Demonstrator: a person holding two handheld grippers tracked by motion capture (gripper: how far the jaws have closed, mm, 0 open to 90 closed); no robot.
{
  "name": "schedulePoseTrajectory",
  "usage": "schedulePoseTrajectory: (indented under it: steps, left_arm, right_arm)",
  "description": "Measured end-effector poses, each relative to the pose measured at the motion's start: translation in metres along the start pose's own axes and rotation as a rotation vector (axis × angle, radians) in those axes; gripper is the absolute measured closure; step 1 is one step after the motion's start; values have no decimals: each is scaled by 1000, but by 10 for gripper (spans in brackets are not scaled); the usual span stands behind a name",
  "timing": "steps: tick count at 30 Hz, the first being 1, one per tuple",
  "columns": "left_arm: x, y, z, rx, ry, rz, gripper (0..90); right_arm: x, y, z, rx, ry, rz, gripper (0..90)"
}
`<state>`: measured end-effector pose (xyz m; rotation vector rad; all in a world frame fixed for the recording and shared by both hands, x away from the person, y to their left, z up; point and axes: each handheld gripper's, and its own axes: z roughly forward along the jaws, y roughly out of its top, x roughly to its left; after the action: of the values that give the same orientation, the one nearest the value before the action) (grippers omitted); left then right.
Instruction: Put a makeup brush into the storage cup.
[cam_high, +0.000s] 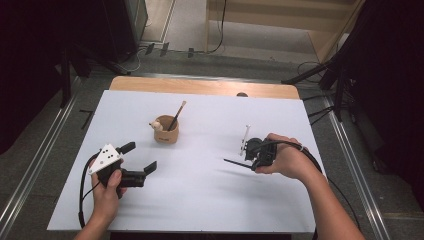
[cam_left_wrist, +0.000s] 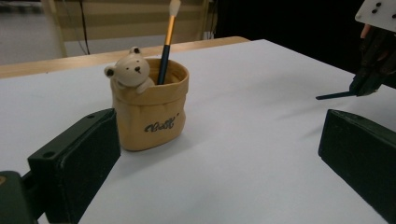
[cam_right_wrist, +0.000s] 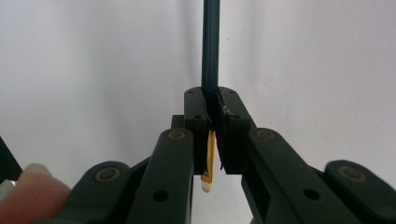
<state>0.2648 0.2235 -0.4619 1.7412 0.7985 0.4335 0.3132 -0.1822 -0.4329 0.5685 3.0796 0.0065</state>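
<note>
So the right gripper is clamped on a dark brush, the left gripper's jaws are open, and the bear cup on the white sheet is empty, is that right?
Not quite. The bear cup isn't empty: a brush with a gold band stands in it, as the left gripper view shows. The rest holds: the right gripper is clamped on a dark brush, and the left gripper has its jaws open.

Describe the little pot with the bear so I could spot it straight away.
Start at the white table sheet and look to its far middle. There stands a tan, sack-shaped holder with dark lettering on its front. A cream bear head peeks over its rim beside one upright brush; nothing else stands upright on the sheet.
</note>
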Motion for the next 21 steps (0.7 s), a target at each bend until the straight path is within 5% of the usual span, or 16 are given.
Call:
schedulePoseTrajectory:
  steps: [12, 21]
  left_arm:
    - [-5, -1, 22, -7, -99, -12, 0]
    - [-15, -4, 30, 4, -168, 30, 0]
  right_arm:
    - [4, 19, -17, -14, -13, -65, 850]
    - [10, 35, -23, -24, -21, -117, 849]
